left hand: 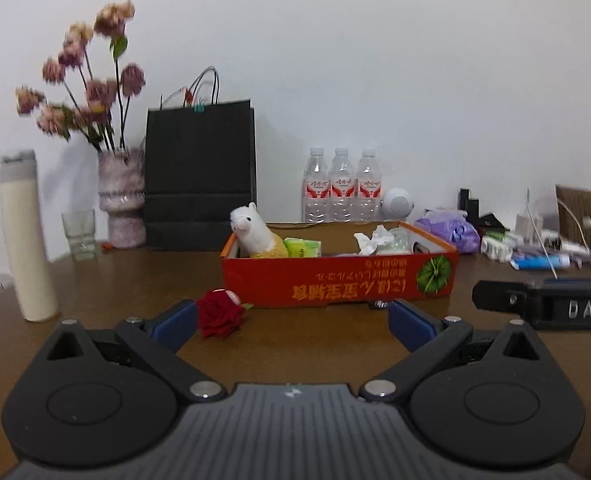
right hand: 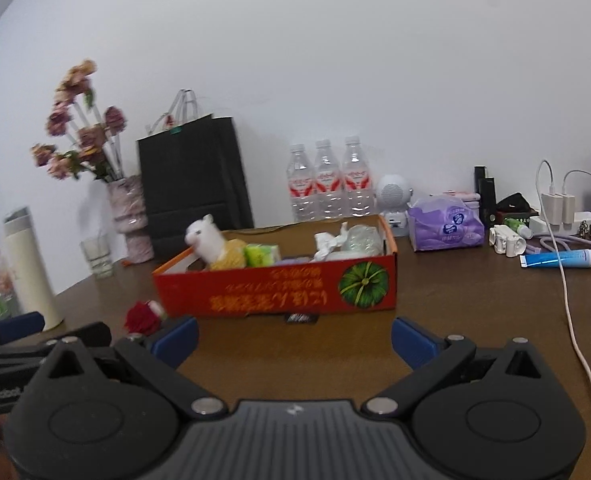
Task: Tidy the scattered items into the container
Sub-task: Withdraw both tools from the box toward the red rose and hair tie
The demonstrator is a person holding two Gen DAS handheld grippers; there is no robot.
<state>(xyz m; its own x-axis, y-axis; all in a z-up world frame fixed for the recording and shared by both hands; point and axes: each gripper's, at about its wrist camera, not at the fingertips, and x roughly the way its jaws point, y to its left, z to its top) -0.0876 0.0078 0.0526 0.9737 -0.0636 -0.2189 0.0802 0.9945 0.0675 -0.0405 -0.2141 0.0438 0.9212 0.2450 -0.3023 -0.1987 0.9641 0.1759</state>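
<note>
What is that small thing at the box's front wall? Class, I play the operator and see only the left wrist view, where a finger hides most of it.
Observer: A flat black item lies on the table just in front of the box; I cannot tell what it is.
Operator: Anything loose right of the box?
Observer: A white cable runs from the chargers past the blue tube toward the near edge.

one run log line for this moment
left tool open | right tool open | rose on table, outside box | alpaca toy inside
</note>
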